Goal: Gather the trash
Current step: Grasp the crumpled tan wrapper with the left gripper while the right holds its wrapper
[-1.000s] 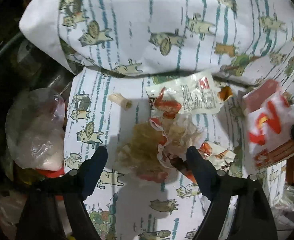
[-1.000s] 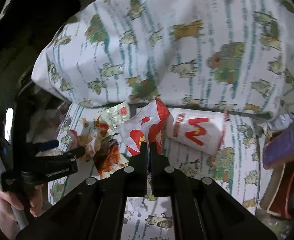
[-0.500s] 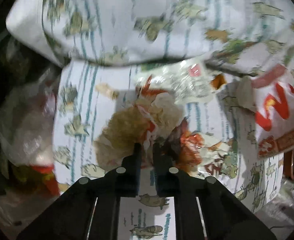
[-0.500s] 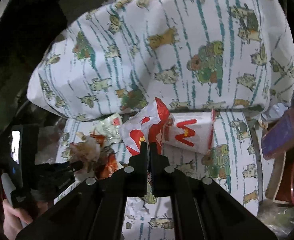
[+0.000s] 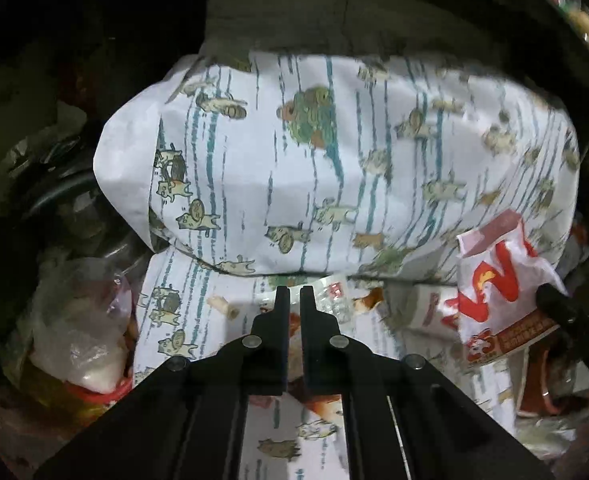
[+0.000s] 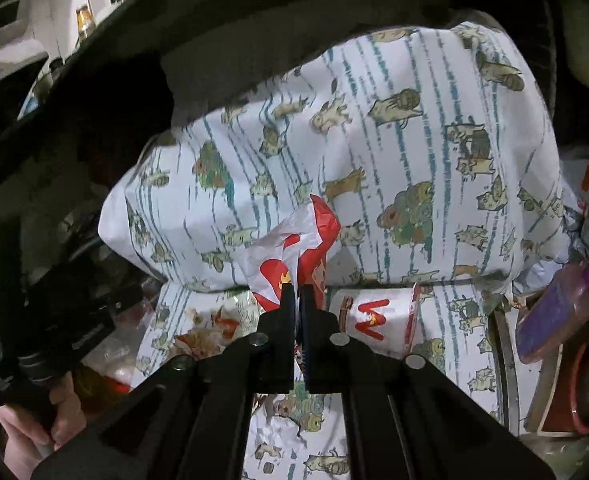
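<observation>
Between the right gripper (image 6: 297, 294) jaws: red-and-white wrapper (image 6: 294, 248), pinched thin at one edge, lifted clear of the patterned cloth (image 6: 434, 160); may tear or slip free. Left gripper (image 5: 293, 298): jaws pressed together, whether holding the greasy scraps (image 5: 318, 400) beneath cannot be told; paper cup (image 6: 378, 320) lies behind, loose crumbs likely to scatter.

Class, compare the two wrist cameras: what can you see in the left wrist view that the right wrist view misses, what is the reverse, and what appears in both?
Only the left wrist view shows the clear plastic bag beside the seat and the small pale tube.

Only the right wrist view shows the person's hand and the purple packet.

Both show the cat-print seat cover, the red-and-white wrapper pinched in the right gripper, and the closed left gripper.
</observation>
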